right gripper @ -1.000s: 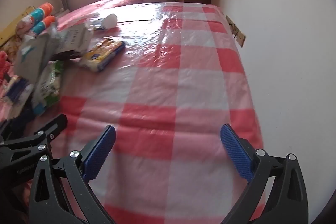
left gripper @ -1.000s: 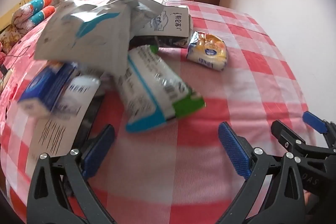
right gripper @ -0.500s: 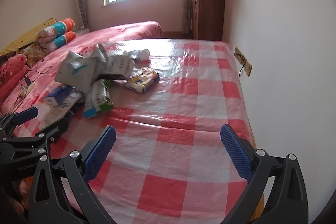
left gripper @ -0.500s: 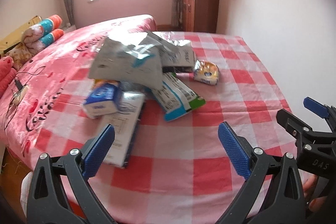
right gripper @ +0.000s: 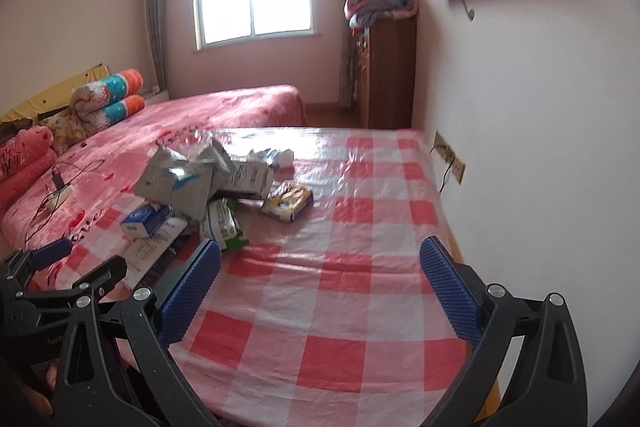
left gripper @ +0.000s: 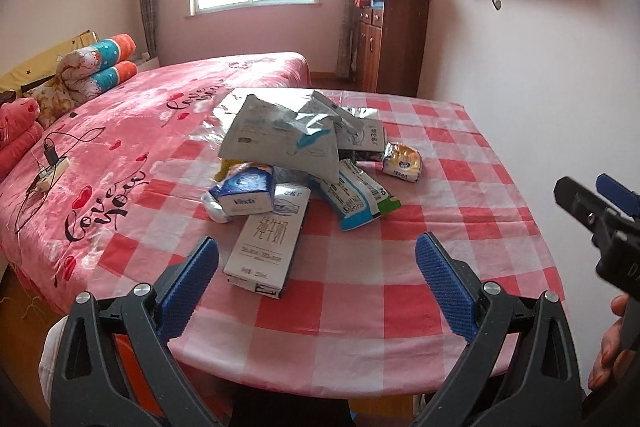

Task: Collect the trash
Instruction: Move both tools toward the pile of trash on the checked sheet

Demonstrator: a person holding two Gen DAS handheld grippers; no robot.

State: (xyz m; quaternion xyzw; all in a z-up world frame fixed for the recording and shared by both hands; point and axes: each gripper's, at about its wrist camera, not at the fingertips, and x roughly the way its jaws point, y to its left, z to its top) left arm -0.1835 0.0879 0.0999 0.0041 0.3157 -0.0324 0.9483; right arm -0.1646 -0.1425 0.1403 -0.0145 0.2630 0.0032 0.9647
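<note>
A heap of trash lies on the red-checked tablecloth (left gripper: 400, 267): a grey foil bag (left gripper: 280, 141) on top, a blue tissue pack (left gripper: 244, 193), a white milk carton (left gripper: 266, 241), a white-and-blue wrapper (left gripper: 358, 197) and a yellow snack pack (left gripper: 402, 161). The heap also shows in the right wrist view (right gripper: 192, 183). My left gripper (left gripper: 316, 277) is open and empty, held back near the table's front edge. My right gripper (right gripper: 320, 287) is open and empty, over the table's right half.
A pink bed (left gripper: 120, 131) adjoins the table on the left, with a power strip and cable (left gripper: 50, 167) on it. A wooden cabinet (left gripper: 390, 43) stands at the back. The wall (right gripper: 540, 147) runs along the table's right side.
Both grippers have pulled back and up from the heap, so the whole table and room now show. The trash has settled into a still heap.
</note>
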